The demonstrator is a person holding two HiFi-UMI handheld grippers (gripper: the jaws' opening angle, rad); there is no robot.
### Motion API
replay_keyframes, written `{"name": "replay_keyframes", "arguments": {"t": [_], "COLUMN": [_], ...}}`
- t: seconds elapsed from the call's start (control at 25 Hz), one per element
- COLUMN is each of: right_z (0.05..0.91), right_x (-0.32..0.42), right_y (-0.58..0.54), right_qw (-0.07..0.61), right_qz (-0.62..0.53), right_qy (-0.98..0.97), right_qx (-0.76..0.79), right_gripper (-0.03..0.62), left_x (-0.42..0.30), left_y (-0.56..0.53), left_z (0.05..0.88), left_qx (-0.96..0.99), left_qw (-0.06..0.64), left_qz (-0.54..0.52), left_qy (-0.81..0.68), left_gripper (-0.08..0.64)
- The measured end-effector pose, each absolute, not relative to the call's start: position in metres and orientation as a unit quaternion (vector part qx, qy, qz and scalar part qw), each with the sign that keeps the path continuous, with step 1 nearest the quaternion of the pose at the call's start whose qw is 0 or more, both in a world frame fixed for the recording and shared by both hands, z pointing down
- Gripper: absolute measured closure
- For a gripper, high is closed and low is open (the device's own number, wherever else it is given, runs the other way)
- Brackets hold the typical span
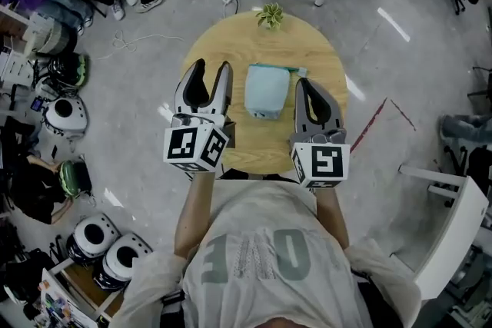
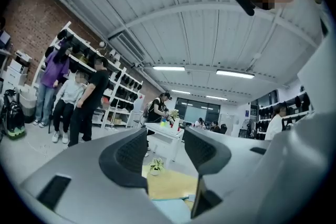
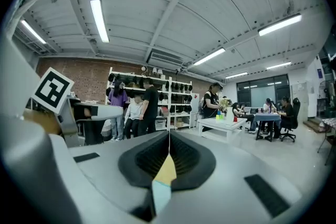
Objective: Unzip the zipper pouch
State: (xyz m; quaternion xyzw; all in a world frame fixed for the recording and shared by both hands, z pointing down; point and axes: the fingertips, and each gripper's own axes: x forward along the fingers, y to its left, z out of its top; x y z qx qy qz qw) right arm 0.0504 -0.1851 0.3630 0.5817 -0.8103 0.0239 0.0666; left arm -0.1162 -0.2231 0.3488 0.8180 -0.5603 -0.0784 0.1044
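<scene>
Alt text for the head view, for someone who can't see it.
Seen from above, a person holds two grippers over a round wooden table, one on each side of a light blue zipper pouch. The left gripper is open, the right gripper shut. A potted plant stands at the table's far edge.

Tabletop [image 1: 223, 50] bare around pouch [image 1: 267, 91]; plant [image 1: 270, 14] stands at far edge.

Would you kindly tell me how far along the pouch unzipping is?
Nothing looks done: the zipper pouch lies on the table, ungripped. In hand: the open left hand-held gripper and shut right hand-held gripper flank it. Left: grasping it and pulling the zipper.
</scene>
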Motion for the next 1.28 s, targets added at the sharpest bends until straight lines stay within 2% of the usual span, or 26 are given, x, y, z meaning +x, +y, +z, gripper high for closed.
{"name": "replay_keyframes", "arguments": {"t": [0.12, 0.56, 0.8, 1.12, 1.28], "right_z": [0.369, 0.395, 0.406, 0.412, 0.414], "right_x": [0.057, 0.093, 0.11, 0.114, 0.109], "right_y": [-0.186, -0.171, -0.161, -0.16, -0.158], "right_qw": [0.077, 0.128, 0.151, 0.157, 0.164], "right_qz": [0.031, 0.055, 0.071, 0.079, 0.079], "right_qy": [-0.799, -0.749, -0.721, -0.713, -0.715], "right_qx": [0.595, 0.648, 0.673, 0.679, 0.676], "right_gripper": [0.563, 0.563, 0.563, 0.563, 0.562], "left_x": [-0.114, -0.082, -0.062, -0.049, -0.048], "left_y": [-0.248, -0.318, -0.325, -0.317, -0.316], "left_z": [0.383, 0.562, 0.625, 0.653, 0.663], "left_qx": [0.822, 0.797, 0.766, 0.742, 0.731], "left_qw": [0.15, 0.355, 0.451, 0.505, 0.52], "left_qz": [-0.059, 0.071, 0.11, 0.142, 0.15], "left_qy": [-0.546, -0.483, -0.444, -0.417, -0.415], "left_gripper": [0.337, 0.339, 0.339, 0.361, 0.417]}}
